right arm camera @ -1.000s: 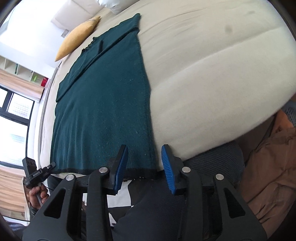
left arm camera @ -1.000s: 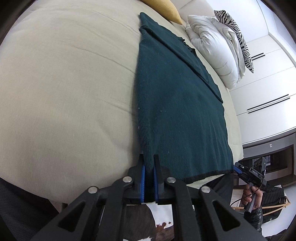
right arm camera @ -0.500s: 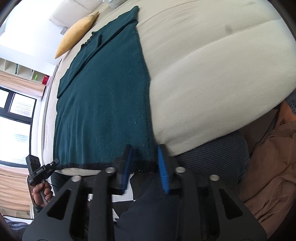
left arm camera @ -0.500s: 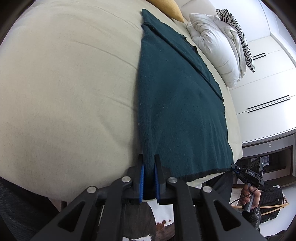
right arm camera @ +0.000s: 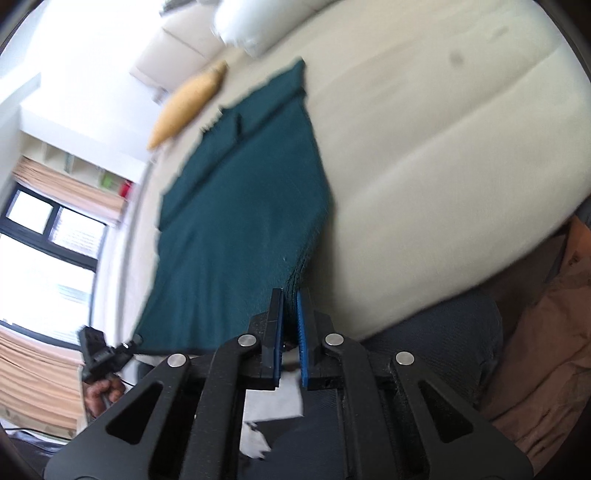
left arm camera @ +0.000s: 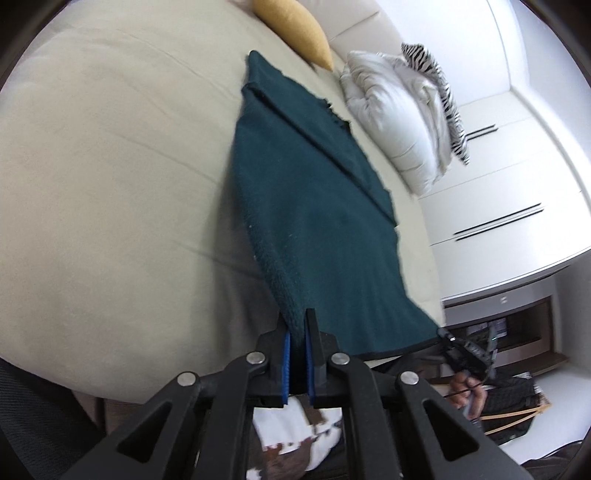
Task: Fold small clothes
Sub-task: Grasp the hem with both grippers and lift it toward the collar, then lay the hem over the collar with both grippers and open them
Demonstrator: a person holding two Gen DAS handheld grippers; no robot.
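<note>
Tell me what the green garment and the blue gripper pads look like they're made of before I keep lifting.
Green garment: looks like a thick knit, wool or fleece-like, matte; the looped, nubbly texture shows at the pinched edge, with specks of lint.
Blue pads: probably rubber or soft plastic, matte, finely ribbed along the edge, though blur leaves that open.
Both the left gripper and the right gripper are shut on the garment's near corners.

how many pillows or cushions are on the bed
3: a yellow cushion at the headboard, a white pillow beside it, and a zebra-print pillow behind the white one. More may be hidden.
</note>
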